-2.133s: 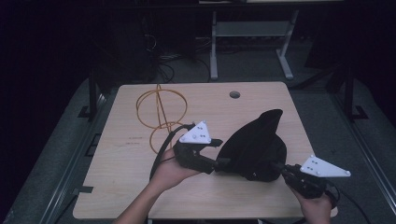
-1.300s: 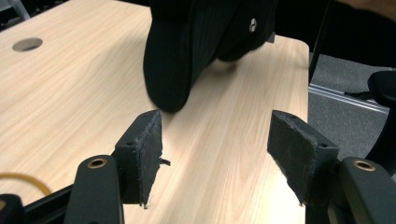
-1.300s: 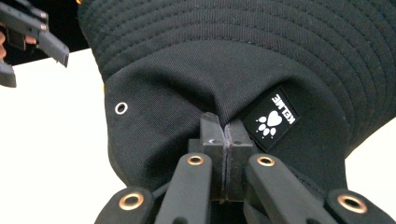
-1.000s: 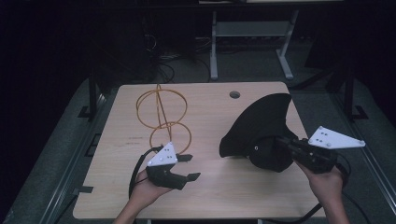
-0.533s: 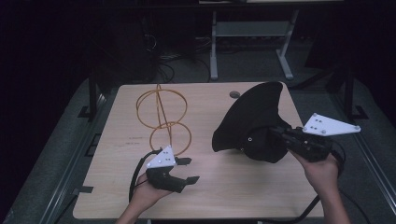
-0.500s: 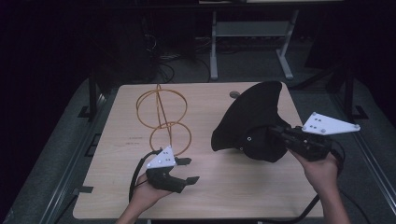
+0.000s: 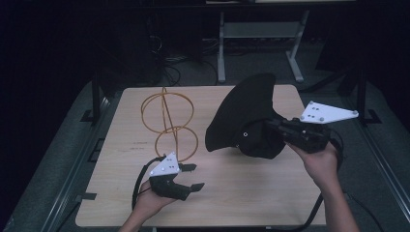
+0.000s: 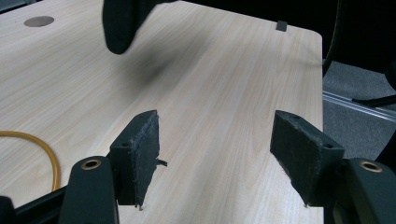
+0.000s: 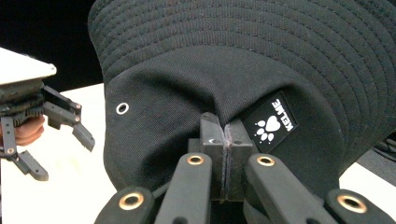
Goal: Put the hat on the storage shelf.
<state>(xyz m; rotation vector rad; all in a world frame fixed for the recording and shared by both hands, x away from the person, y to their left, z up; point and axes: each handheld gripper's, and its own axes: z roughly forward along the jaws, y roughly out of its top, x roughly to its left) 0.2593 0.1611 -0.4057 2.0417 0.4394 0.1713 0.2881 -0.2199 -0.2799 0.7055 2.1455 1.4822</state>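
A black bucket hat [image 7: 241, 116] hangs tilted above the right half of the table, and my right gripper [image 7: 268, 124] is shut on its crown. In the right gripper view the jaws [image 9: 225, 135] pinch the fabric next to a paw-print label [image 9: 275, 122]. An orange wire stand [image 7: 167, 121] made of rings rises left of the hat, apart from it. My left gripper [image 7: 194, 177] stands open and empty near the front left, below the stand. Its own view shows both pads [image 8: 140, 154] spread over bare wood, with the hat brim [image 8: 121, 23] hanging ahead.
The wooden table [image 7: 251, 193] has a round cable hole [image 8: 38, 21] near its far edge. A loop of the orange wire [image 8: 42, 144] lies just left of my left gripper. A metal frame [image 7: 256, 34] stands on the dark floor behind.
My left gripper let go of the hat and drew back to the front left, open. The right gripper raised the hat and carried it left and farther back, toward the stand.
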